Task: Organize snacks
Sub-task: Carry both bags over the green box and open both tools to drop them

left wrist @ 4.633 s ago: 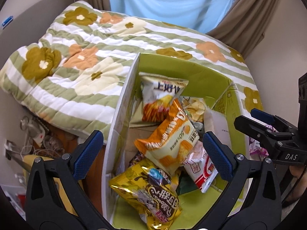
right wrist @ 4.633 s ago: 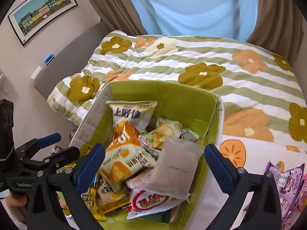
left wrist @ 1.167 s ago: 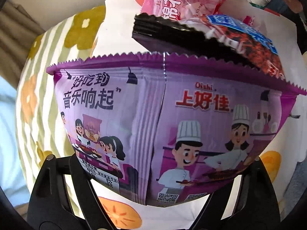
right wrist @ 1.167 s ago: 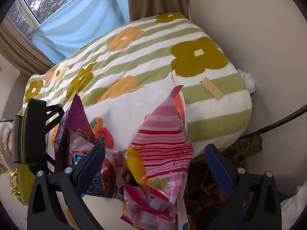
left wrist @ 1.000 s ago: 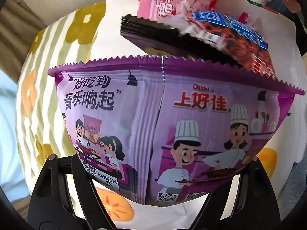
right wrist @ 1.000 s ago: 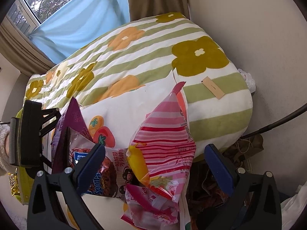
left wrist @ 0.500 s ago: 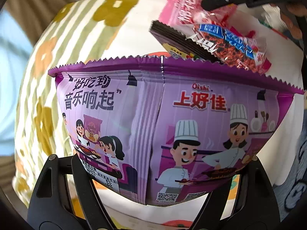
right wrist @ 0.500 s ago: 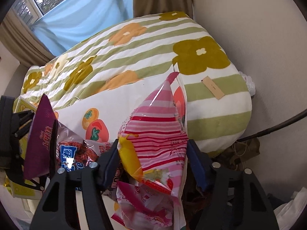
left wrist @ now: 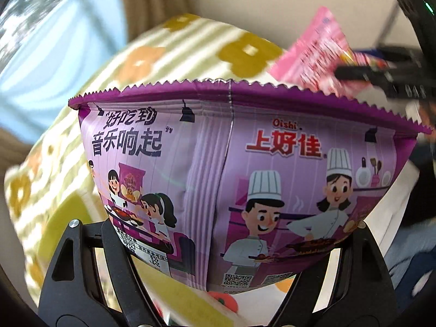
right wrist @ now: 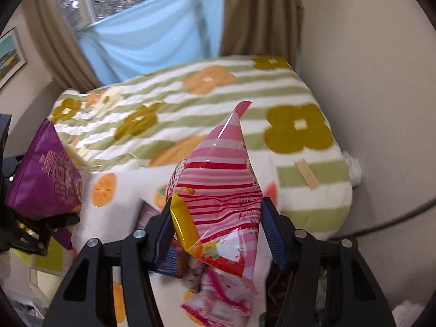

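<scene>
A puffed purple Oishi chip bag [left wrist: 231,163] fills the left wrist view, and my left gripper [left wrist: 234,231] is shut on its lower part, held above the bed. The same purple bag [right wrist: 43,179] appears at the left edge of the right wrist view. My right gripper [right wrist: 216,234] has its jaws closing, and the blue pads [right wrist: 163,234] press both sides of a pink-and-white striped snack bag [right wrist: 218,188], which stands point-up and is lifted off the pile. That pink bag [left wrist: 316,62] also shows, blurred, at the upper right of the left wrist view.
Below lies a bed with a green-striped flower blanket [right wrist: 190,103] and a white cloth with orange fruit prints [right wrist: 122,190]. More snack packets [right wrist: 218,299] lie under the right gripper. A green box edge [right wrist: 49,256] is lower left; a wall [right wrist: 368,54] stands close on the right.
The right jaws closed onto the pink striped bag and lifted it. Both grippers rose. The left one rolled with the purple bag, and the dark packet left its view.
</scene>
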Tool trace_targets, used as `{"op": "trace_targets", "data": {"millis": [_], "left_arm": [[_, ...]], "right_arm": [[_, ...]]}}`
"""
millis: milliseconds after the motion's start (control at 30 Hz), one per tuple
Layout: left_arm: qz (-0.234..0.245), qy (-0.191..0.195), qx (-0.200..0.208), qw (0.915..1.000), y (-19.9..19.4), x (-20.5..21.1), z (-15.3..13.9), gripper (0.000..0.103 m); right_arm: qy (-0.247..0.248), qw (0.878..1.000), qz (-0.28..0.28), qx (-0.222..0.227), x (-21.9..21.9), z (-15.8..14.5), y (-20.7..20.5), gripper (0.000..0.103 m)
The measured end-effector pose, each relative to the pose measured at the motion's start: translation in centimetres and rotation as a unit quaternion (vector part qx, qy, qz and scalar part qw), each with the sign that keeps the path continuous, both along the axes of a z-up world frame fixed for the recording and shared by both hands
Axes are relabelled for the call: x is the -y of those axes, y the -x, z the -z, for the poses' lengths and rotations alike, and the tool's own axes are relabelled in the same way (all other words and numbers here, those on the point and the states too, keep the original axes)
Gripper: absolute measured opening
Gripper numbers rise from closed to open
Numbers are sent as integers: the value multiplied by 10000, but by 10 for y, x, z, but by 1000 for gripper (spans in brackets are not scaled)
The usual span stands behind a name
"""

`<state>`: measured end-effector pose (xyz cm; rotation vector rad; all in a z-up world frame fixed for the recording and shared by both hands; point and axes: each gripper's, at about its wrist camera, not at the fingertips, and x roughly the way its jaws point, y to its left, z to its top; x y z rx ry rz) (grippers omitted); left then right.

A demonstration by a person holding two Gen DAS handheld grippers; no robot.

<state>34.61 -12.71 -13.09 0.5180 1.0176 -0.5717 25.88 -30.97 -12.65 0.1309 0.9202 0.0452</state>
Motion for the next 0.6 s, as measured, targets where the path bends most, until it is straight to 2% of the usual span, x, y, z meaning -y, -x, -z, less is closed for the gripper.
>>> {"op": "trace_targets", "data": {"millis": [133, 267, 367, 500, 600], "left_arm": [[-805, 246, 215, 9962, 6, -39, -33, 77], [-1637, 447, 347, 9849, 7, -96, -59, 77], [-2077, 468, 417, 9762, 7, -135, -70, 77], [-2542, 473, 373, 9653, -4, -193, -69, 77], [-2741, 481, 9, 9605, -18, -232, -57, 77]], "right_arm": [[-84, 9978, -582, 292, -36, -32, -5, 55], [-242, 9914, -1165, 552, -83, -57, -12, 55], [-377, 9857, -1498, 667, -119, -69, -17, 55], [-586, 9791, -1806, 732, -170, -78, -24, 55], [-750, 9764, -1895, 715, -213, -79, -34, 55]]}}
